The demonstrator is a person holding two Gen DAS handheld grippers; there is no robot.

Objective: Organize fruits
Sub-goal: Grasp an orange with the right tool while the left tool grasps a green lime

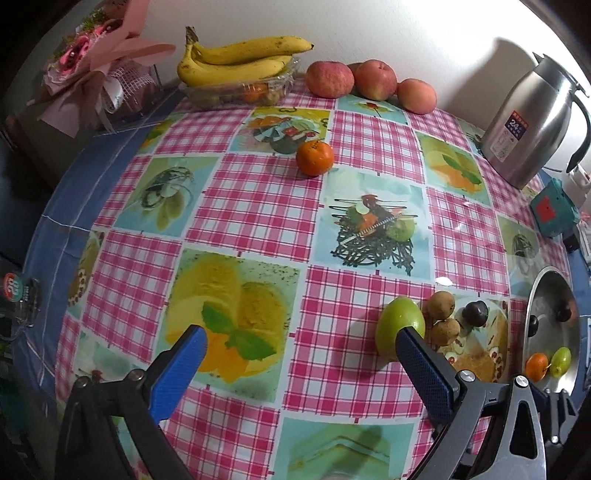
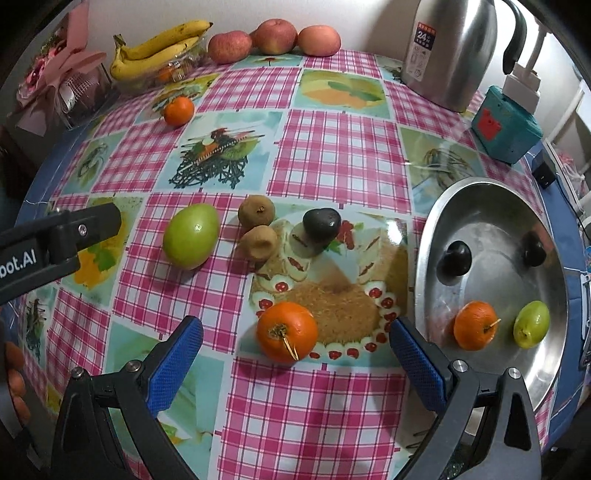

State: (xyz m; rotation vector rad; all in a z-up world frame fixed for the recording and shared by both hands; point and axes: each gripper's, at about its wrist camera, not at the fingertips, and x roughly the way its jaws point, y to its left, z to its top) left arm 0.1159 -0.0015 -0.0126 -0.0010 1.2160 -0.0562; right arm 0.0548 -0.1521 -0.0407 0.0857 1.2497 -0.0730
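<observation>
Over checkered tablecloth (image 2: 332, 155), both hand-held grippers, left (image 1: 299, 350) and right (image 2: 295, 349), gape wide, empty, right straddling an orange (image 2: 287, 331).

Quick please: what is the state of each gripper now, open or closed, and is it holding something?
Left gripper: open, holding nothing.
Right gripper: open, holding nothing; an orange lies on the table between its fingers.

My bench (image 2: 332, 147) carries a pink-checked, fruit-printed cloth. A plain white wall (image 1: 406, 33) stands at 12 o'clock, brightly lit toward 2 o'clock. Darkness lies at 9 o'clock.
</observation>
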